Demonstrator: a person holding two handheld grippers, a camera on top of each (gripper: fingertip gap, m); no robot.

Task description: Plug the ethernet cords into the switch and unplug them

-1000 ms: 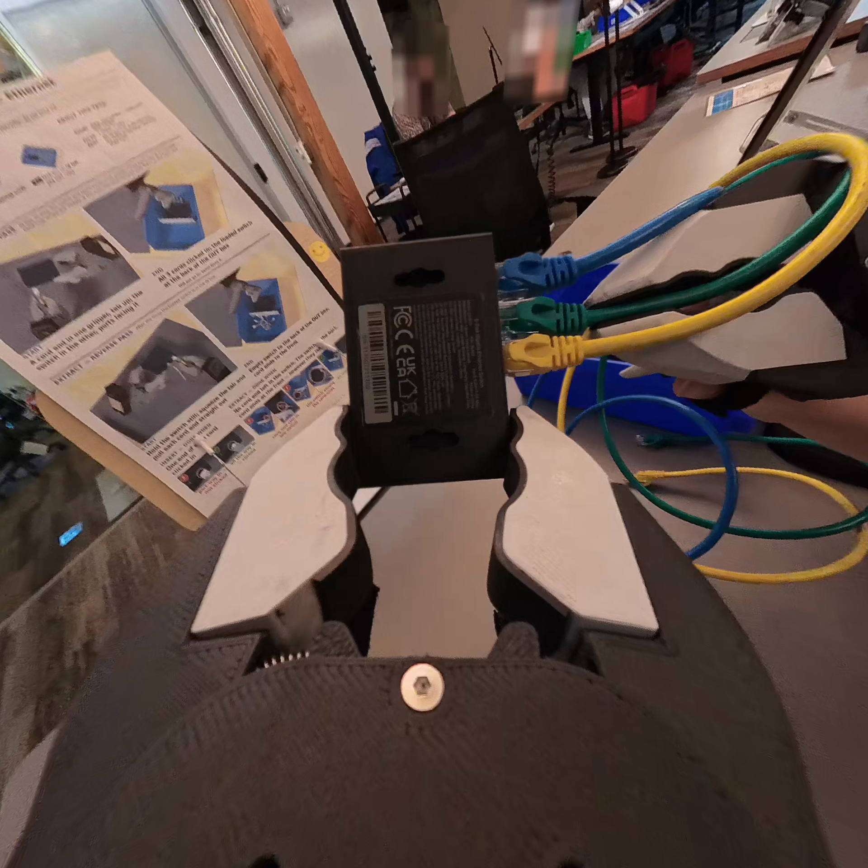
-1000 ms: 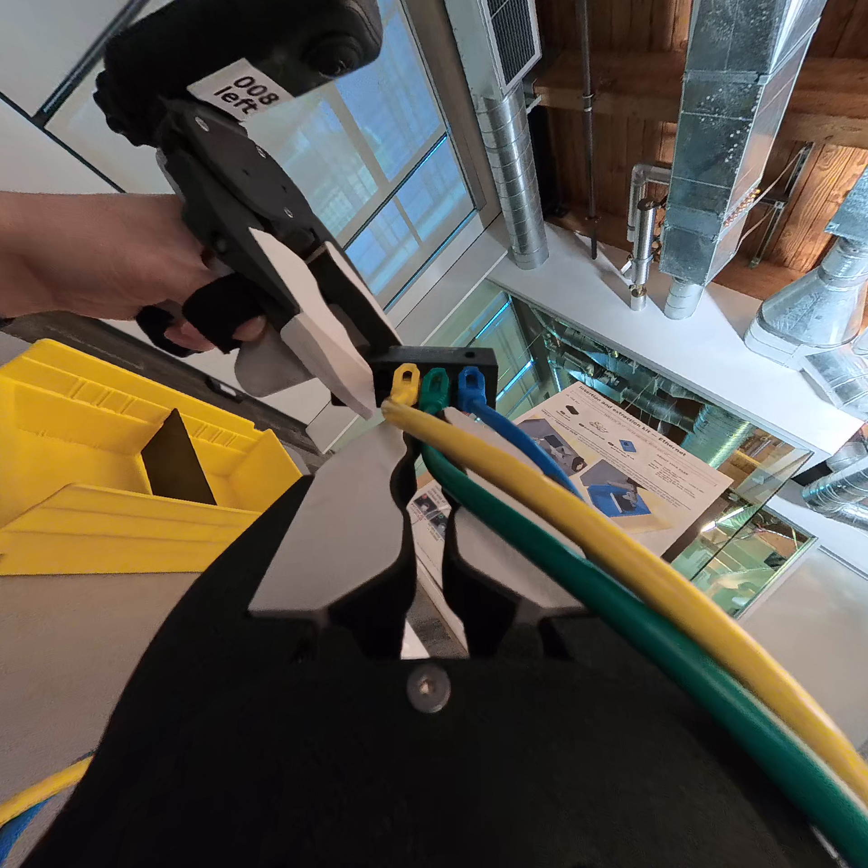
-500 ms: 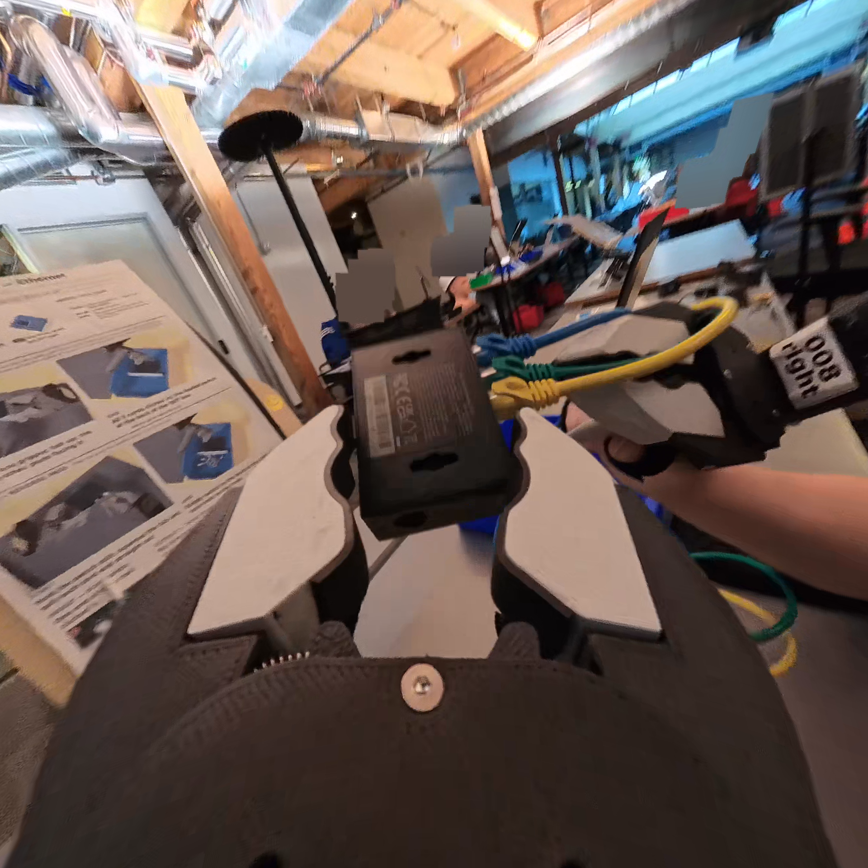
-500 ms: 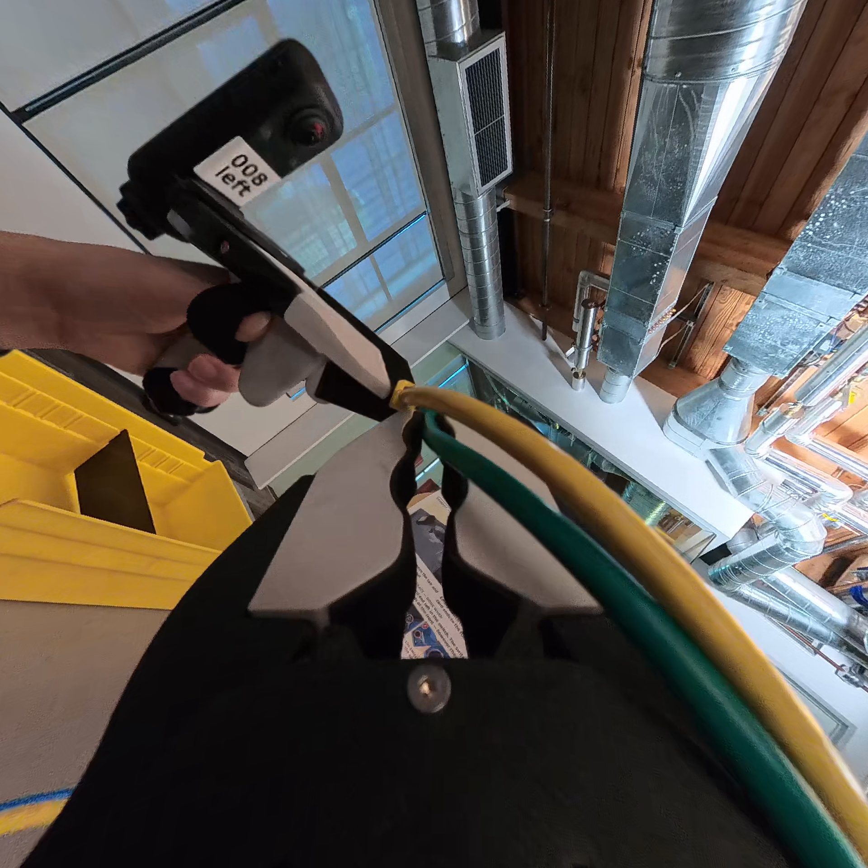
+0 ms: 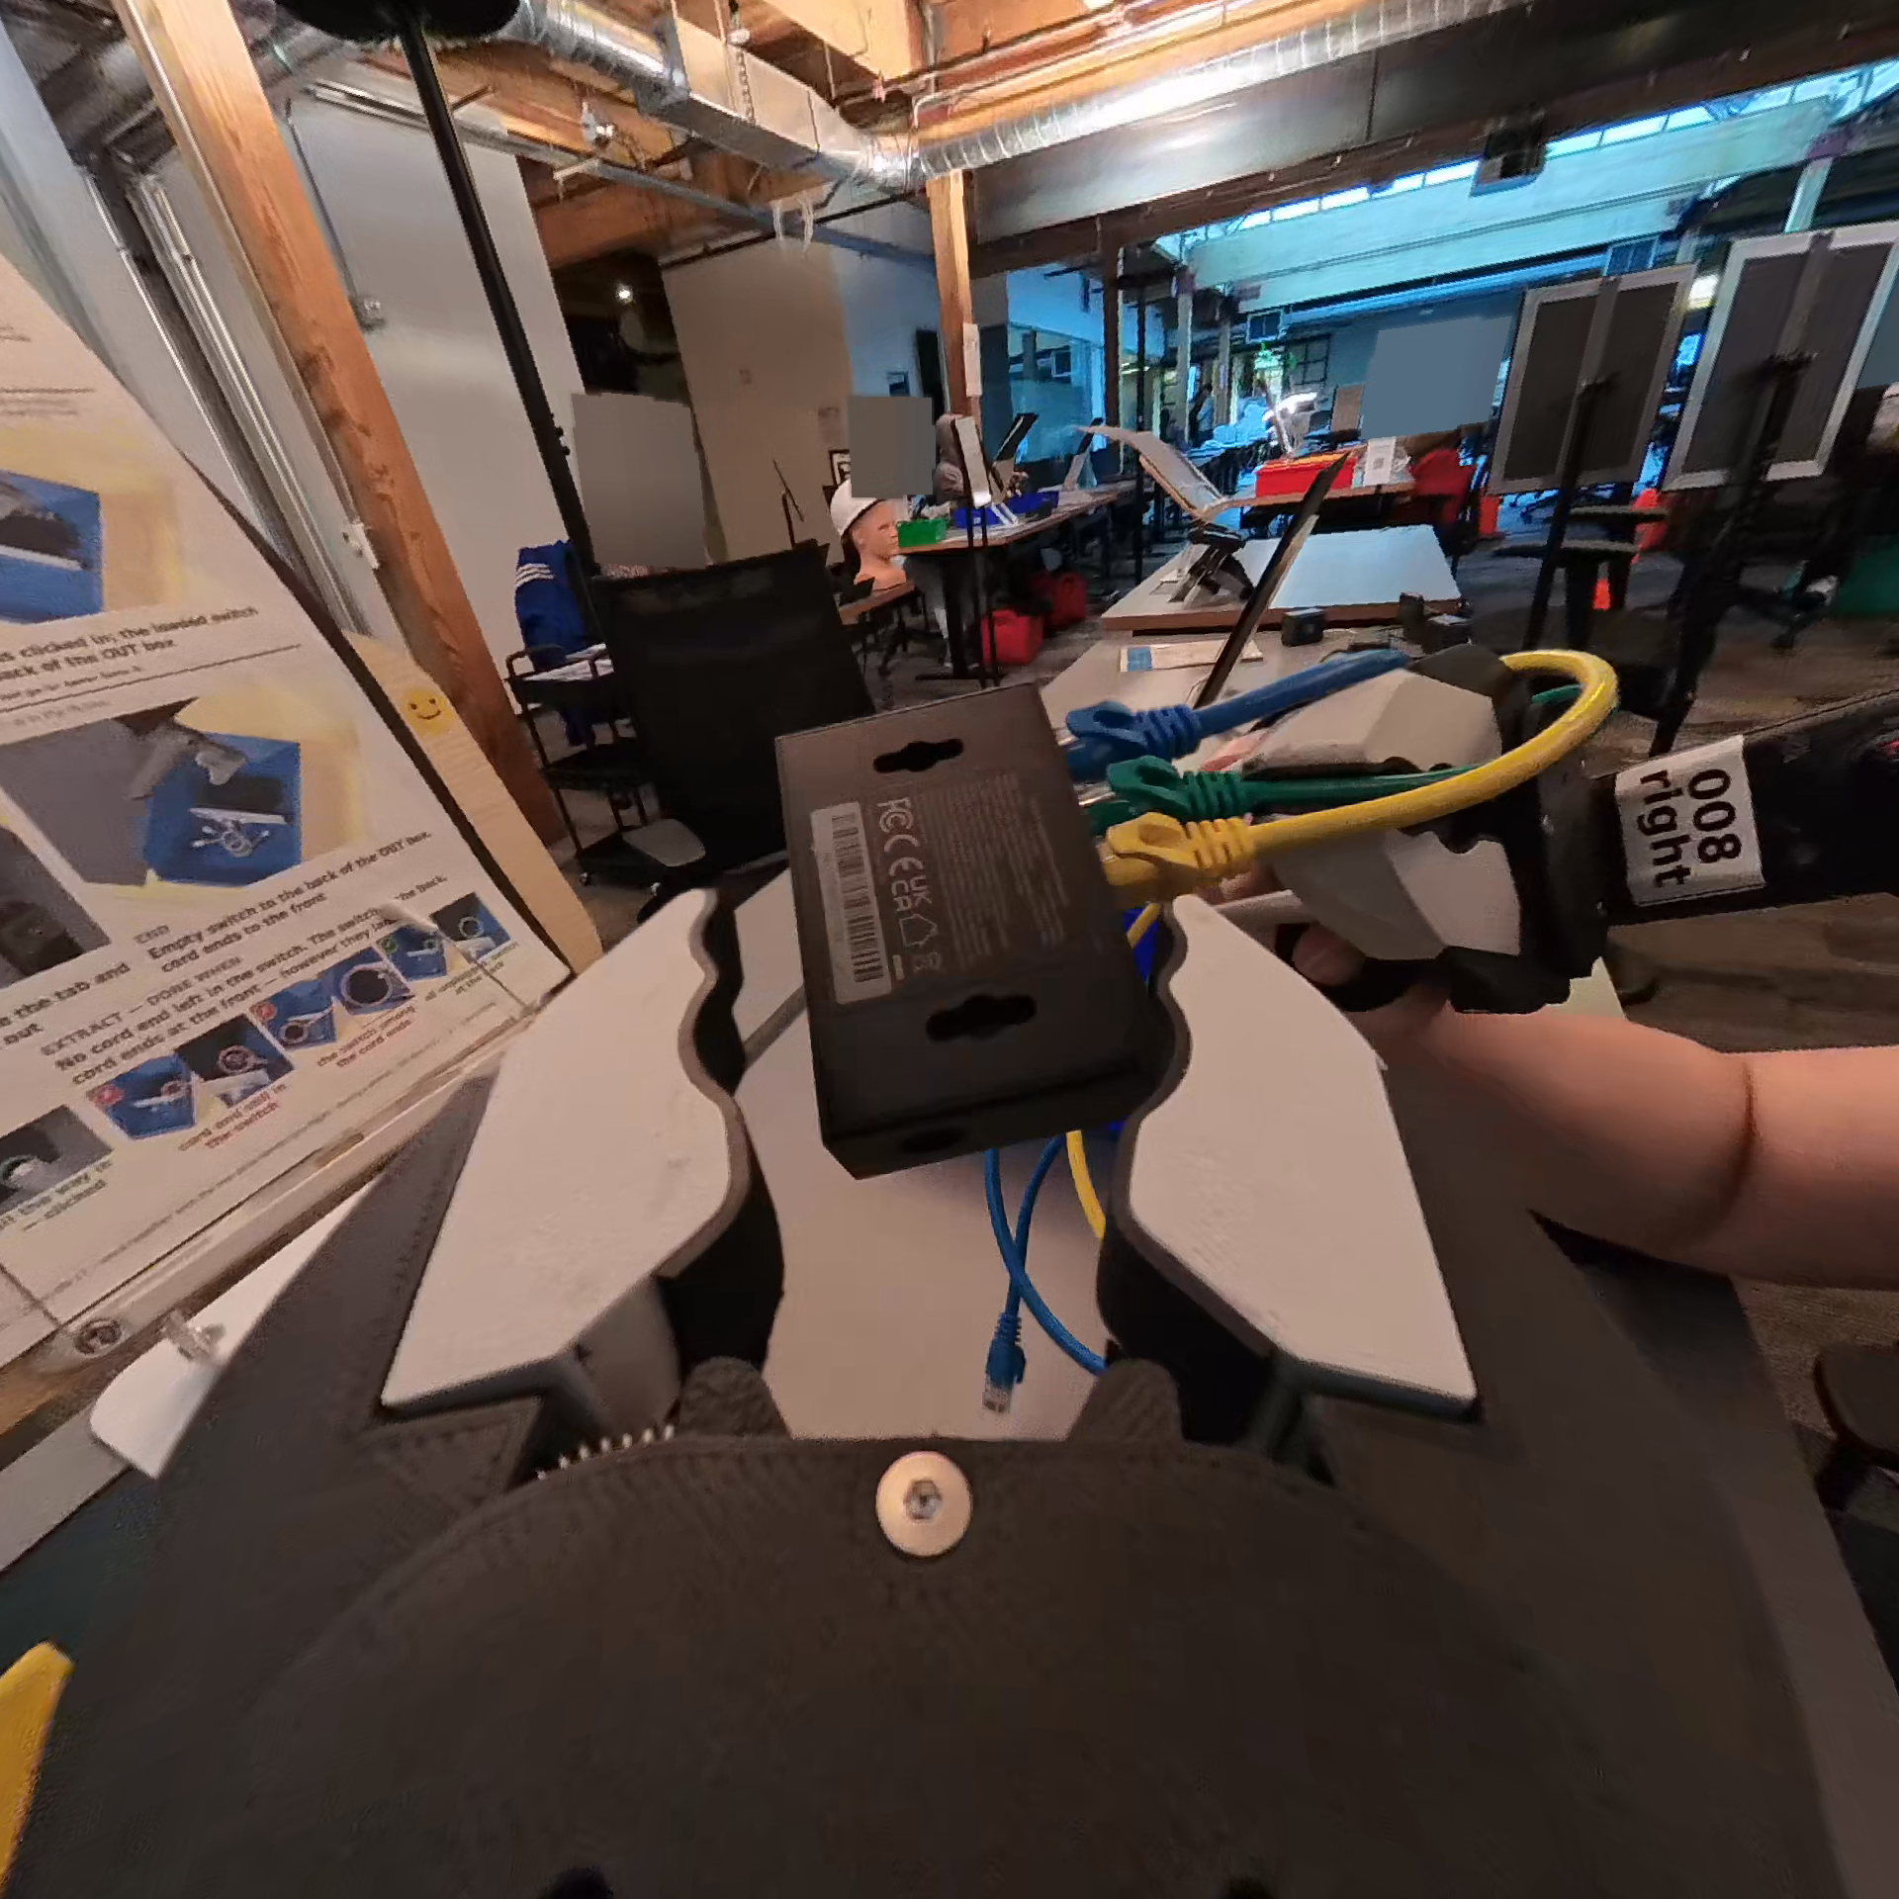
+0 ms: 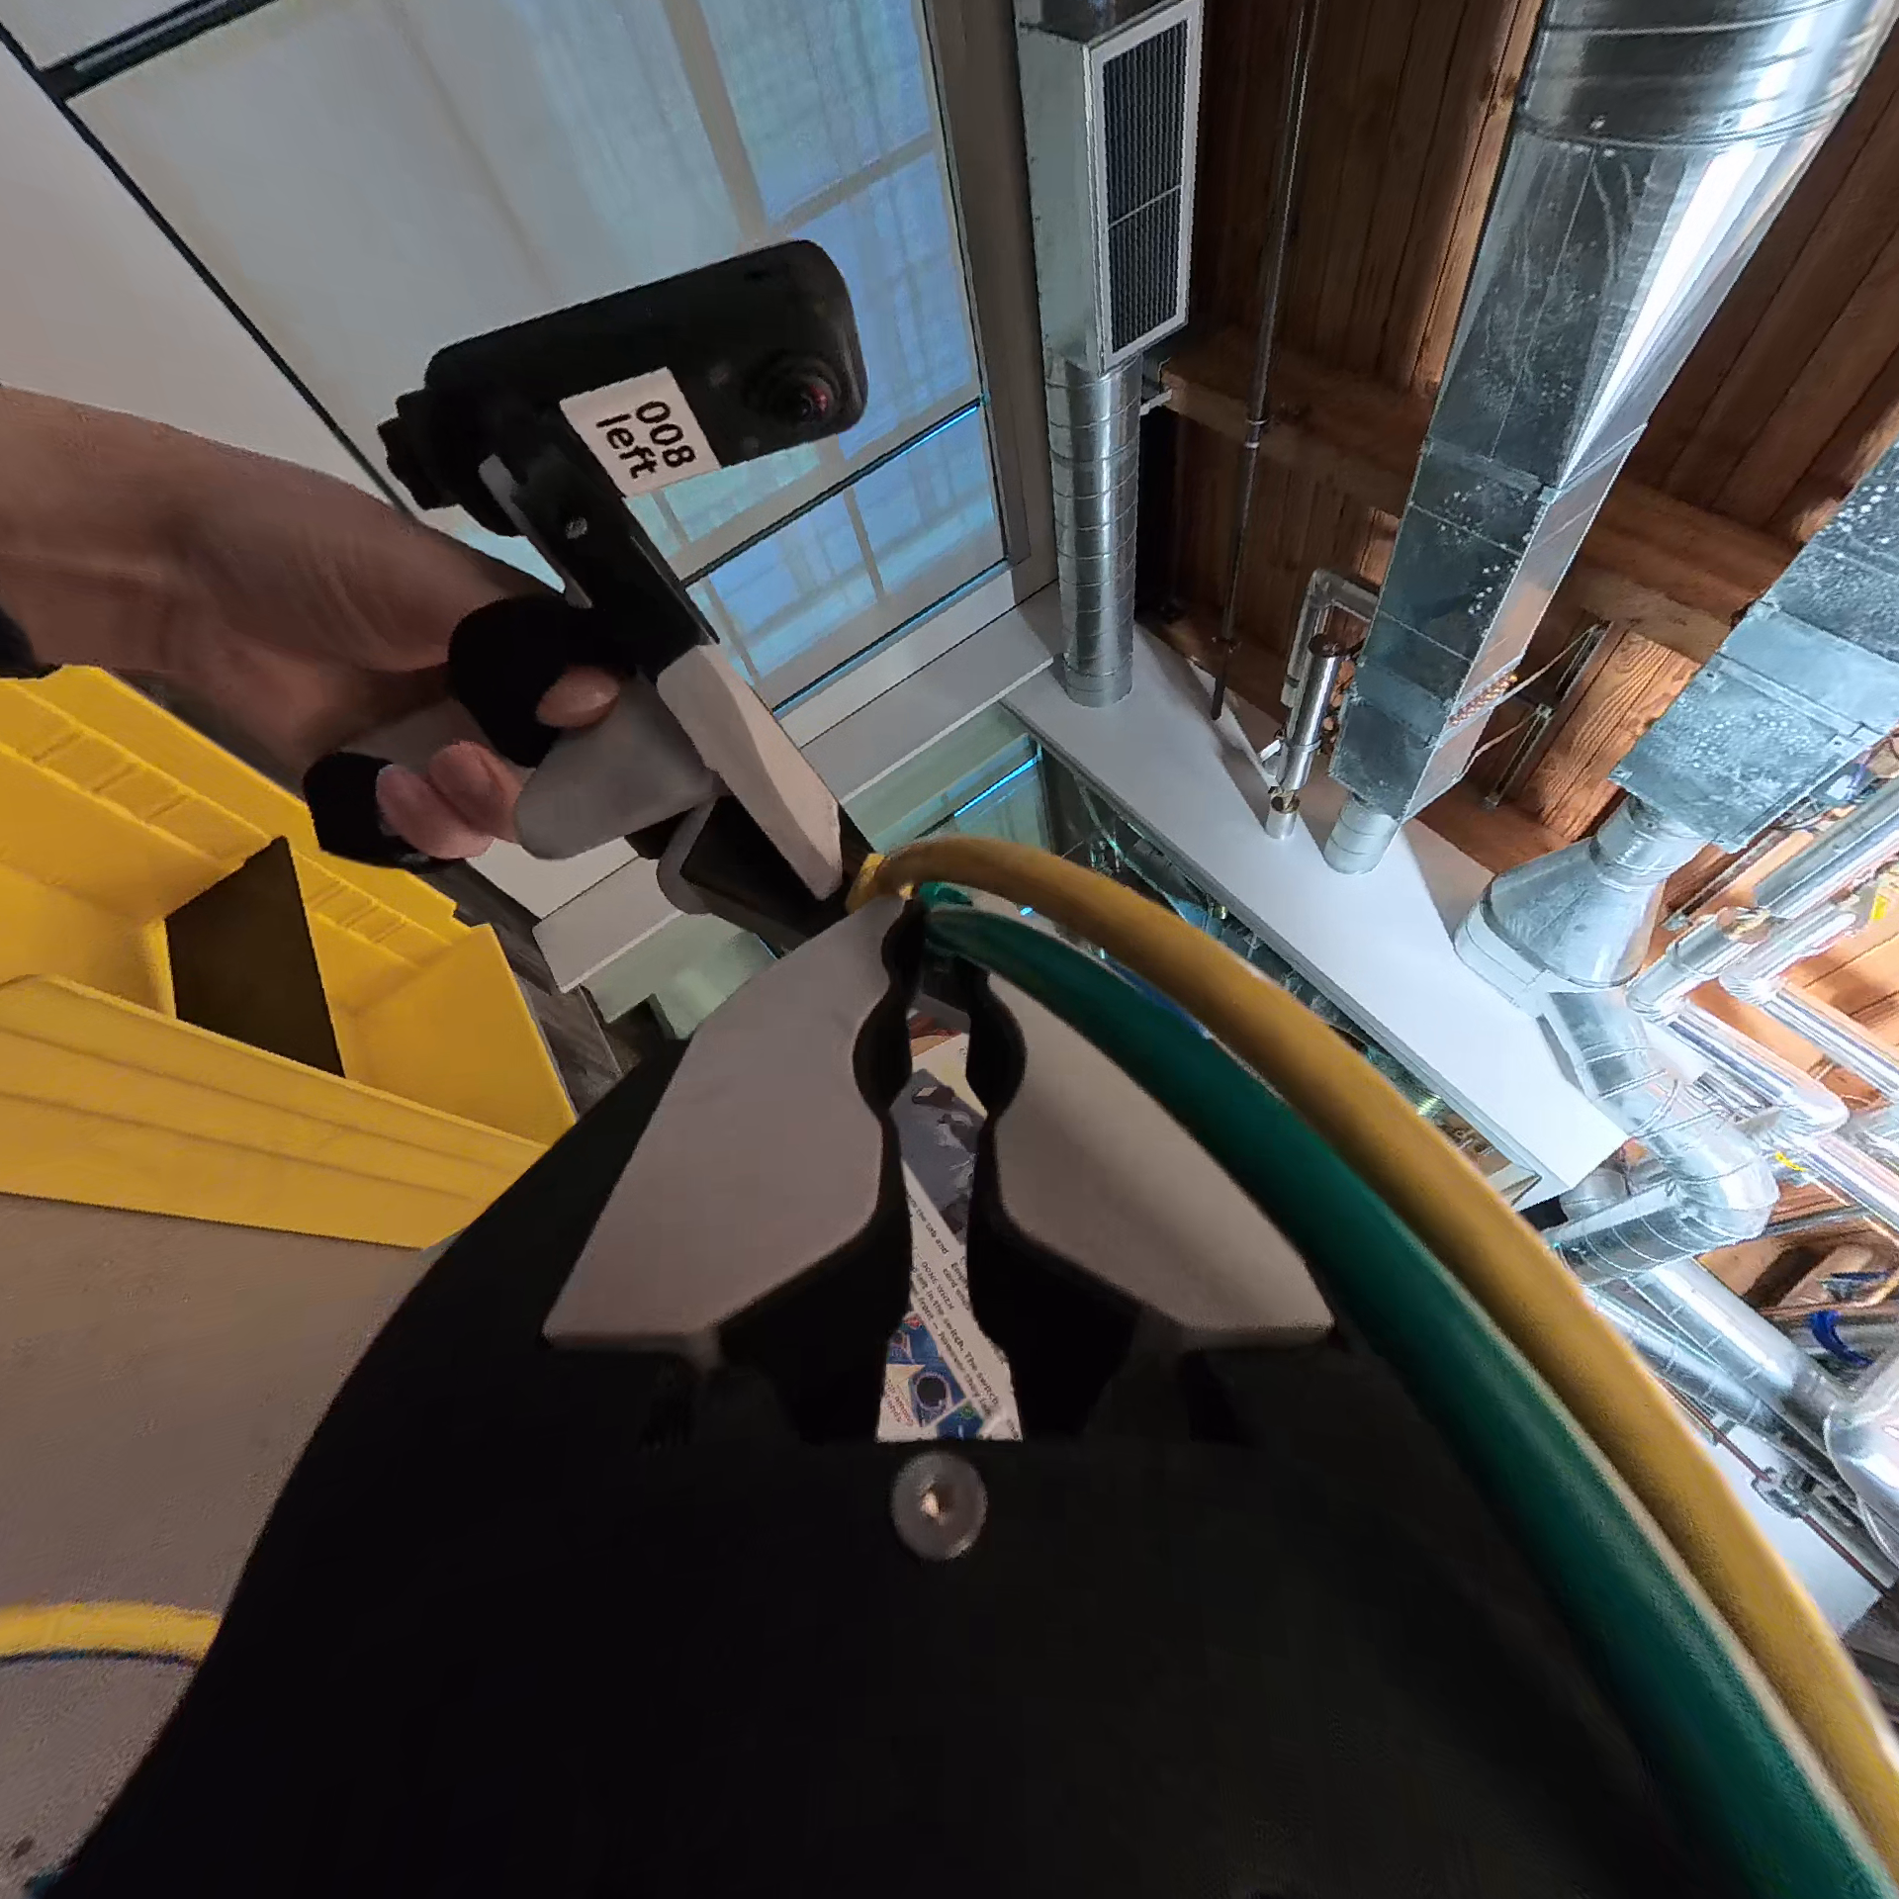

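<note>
Off to the left of the left gripper (image 5: pixel 945 987) leans a big printed instruction board (image 5: pixel 206 873), the largest thing near it. To the left of the right gripper (image 6: pixel 930 940), low down, sits a yellow bin (image 6: pixel 206 987) with a dark divider in it. Beneath both tools runs a pale grey table (image 5: pixel 884 1305).

The left gripper stands fairly wide with the black switch (image 5: pixel 961 935) between its fingers (image 5: pixel 606 1120), label side up and tilted; the right finger presses the switch's side, but whether the left one touches it I cannot tell, since a strip of table shows in the gap there. In the right wrist view that tool's finger lies flat along the switch, so the box is lifted clear of the table.

Out of the switch's right side come three plugs in a row: the blue cord (image 5: pixel 1213 719) farthest from the left gripper, the green cord (image 5: pixel 1233 796) in the middle, the yellow cord (image 5: pixel 1223 848) nearest. All three run to the right gripper, whose tips are nearly together right at the green plug, though the contact itself is hidden. The yellow and green cords loop back over its right side.

Between the left gripper's fingers a loose blue plug end (image 5: pixel 1002 1372) hangs over the table.
</note>
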